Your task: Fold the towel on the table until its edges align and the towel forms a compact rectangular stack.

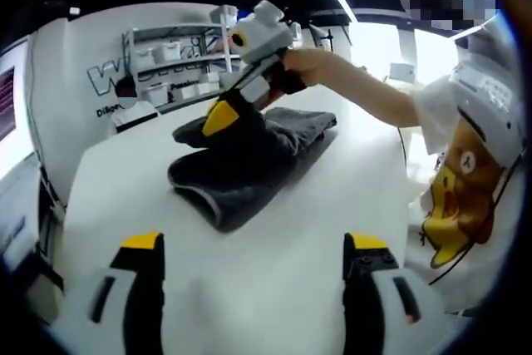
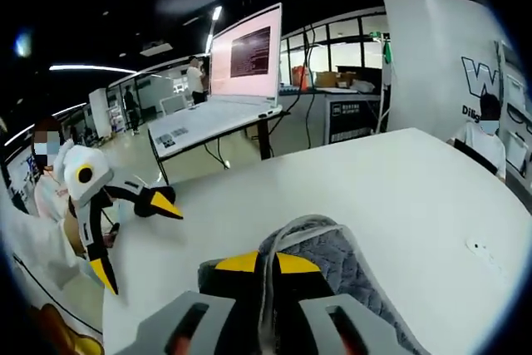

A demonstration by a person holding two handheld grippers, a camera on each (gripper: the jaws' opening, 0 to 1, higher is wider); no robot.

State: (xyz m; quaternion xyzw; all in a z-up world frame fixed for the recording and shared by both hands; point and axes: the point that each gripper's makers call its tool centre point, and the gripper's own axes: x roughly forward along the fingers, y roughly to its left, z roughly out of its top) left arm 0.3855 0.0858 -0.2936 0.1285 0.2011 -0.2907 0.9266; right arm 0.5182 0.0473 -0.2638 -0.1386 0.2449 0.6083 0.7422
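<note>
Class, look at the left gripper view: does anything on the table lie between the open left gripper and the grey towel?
Nothing visible does. Bare white table lies between the left gripper and the towel. The right gripper comes in from the far side, its jaws shut on the towel's upper layer, not across the left gripper's path.

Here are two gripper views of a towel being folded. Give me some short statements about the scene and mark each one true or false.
1. The towel is dark grey. True.
2. The right gripper is shut on the towel. True.
3. The left gripper grips the towel. False: its jaws stand open, apart from the towel.
4. The towel lies flat and fully spread. False: it is already folded over, in layers.
5. The table is white. True.
</note>
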